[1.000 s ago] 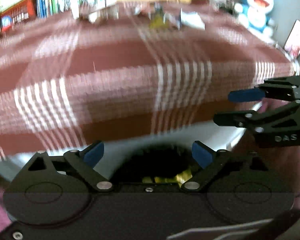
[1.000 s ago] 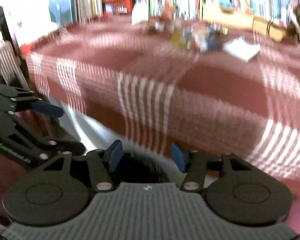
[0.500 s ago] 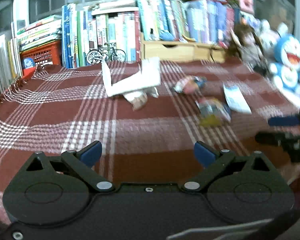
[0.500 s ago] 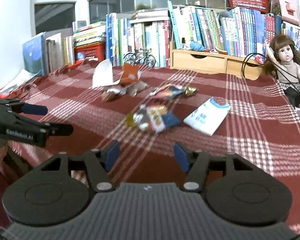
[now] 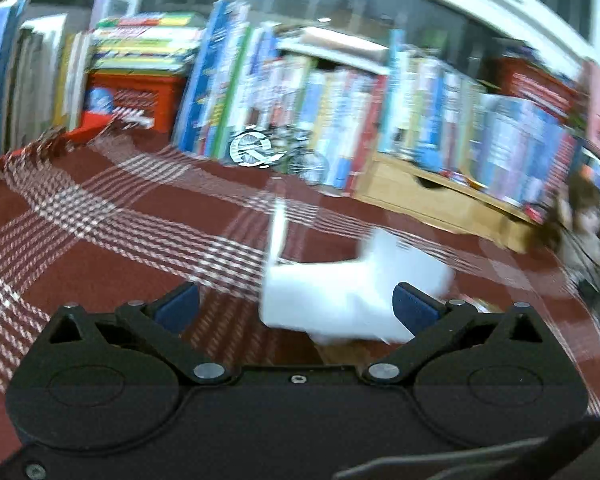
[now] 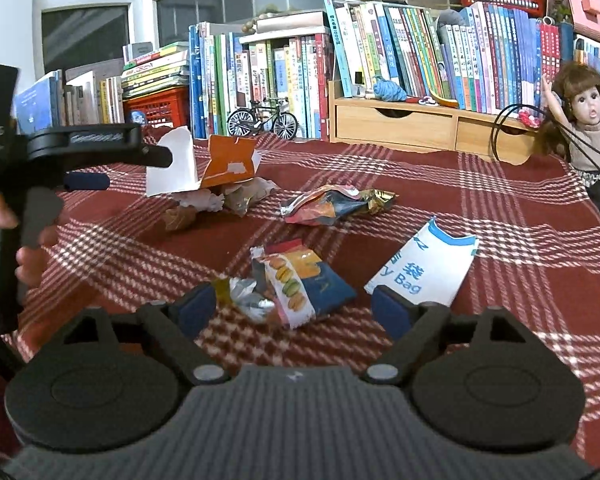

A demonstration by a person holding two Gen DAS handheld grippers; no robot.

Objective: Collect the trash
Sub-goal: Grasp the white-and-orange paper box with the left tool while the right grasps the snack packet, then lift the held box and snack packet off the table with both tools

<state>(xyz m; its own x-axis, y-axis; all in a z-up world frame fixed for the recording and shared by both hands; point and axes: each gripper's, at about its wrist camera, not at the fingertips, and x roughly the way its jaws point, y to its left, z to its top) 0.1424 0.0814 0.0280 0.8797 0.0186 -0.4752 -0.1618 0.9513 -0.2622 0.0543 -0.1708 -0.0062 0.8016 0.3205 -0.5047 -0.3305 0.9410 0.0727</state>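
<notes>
Both cameras ride low on their grippers, tilted down over the plaid tablecloth [image 6: 500, 216] toward the bookshelf [image 6: 380, 52] along its far edge. The left wrist view is blurred and close to the white carton [image 5: 340, 300]; the right wrist view sits farther back, sharing that carton [image 6: 176, 168], the toy bicycle [image 6: 262, 120] and the books.

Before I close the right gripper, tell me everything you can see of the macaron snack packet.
The macaron packet is a crumpled, torn-open foil wrapper: dark blue and orange outside, a white panel printed with coloured macarons, silver lining showing at its left end. It lies flat on the plaid cloth, just ahead of the open right gripper, between its fingertips' line and apart from both pads. The white bag lies to its right, seemingly not touching.
</notes>
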